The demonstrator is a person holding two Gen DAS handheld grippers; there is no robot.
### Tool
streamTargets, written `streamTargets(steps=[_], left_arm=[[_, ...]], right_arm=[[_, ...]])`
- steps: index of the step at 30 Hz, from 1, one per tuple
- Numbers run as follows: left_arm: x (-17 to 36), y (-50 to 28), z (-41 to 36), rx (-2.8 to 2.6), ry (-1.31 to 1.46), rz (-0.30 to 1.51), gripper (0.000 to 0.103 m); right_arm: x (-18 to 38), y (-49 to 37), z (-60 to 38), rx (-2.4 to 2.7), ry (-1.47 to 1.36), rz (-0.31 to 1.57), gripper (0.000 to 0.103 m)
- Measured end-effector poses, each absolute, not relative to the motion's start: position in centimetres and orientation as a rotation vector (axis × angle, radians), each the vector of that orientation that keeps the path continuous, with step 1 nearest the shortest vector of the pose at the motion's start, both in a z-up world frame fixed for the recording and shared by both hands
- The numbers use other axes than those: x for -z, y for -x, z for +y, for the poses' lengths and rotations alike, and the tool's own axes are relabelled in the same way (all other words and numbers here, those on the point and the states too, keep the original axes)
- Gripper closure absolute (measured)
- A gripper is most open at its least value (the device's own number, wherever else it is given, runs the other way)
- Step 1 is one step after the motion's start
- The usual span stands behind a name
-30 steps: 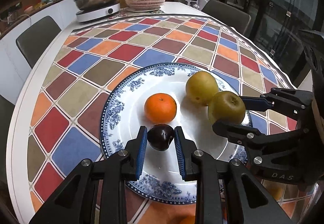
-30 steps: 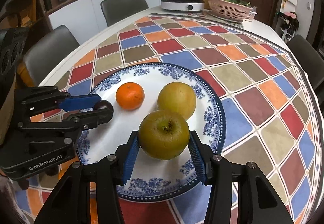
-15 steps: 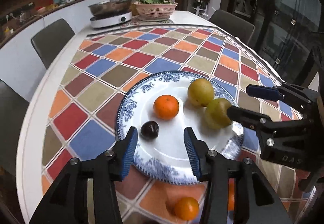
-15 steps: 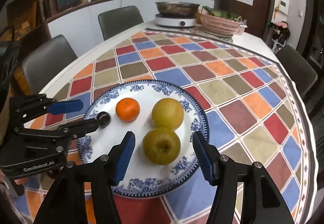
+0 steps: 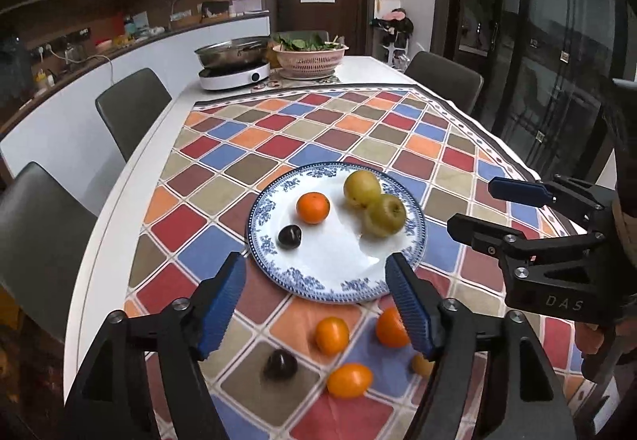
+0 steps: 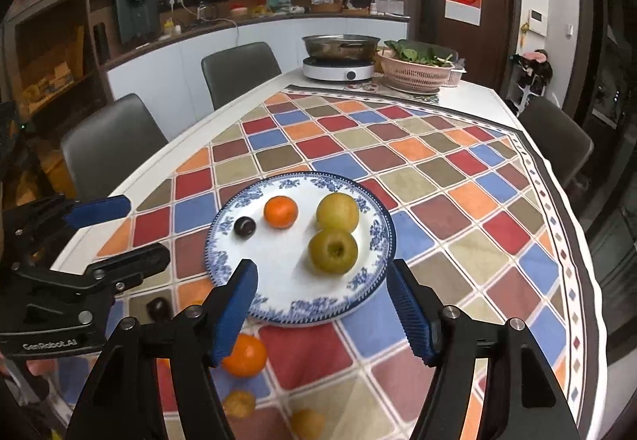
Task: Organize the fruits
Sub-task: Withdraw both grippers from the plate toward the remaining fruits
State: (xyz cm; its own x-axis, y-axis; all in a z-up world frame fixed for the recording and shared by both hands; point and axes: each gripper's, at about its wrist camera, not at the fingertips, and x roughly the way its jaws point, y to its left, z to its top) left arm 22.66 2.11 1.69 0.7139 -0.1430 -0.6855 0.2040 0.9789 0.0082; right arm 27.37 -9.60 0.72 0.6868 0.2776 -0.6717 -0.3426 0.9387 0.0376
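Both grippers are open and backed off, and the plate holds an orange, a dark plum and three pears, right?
Not quite: the plate holds two pears, not three, as the right wrist view shows. The orange and dark plum are there, and both grippers are open.

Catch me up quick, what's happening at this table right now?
A person is sorting fruit onto the blue-patterned plate with two handheld grippers. The left gripper and right gripper are both open, empty and held above the plate's near edge. On the plate sit an orange, a dark plum and two yellow-green pears, touching each other. Several oranges and another plum are loose on the checkered tablecloth.
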Motion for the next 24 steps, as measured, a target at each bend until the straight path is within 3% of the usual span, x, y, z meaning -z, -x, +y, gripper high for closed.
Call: streamTargets(steps=[7, 24], left_arm=[[-2.4, -19.3, 2.3, 0.152, -0.099, 0.734, 0.022], [0.5, -14.9, 1.9, 0.157, -0.069, 0.782, 0.022]], right_arm=[[-1.2, -23.8, -9.8, -0.331, 0.104, 0.733, 0.035], [1.1, -19.4, -11.0, -0.303, 0.047, 0.795, 0.035]])
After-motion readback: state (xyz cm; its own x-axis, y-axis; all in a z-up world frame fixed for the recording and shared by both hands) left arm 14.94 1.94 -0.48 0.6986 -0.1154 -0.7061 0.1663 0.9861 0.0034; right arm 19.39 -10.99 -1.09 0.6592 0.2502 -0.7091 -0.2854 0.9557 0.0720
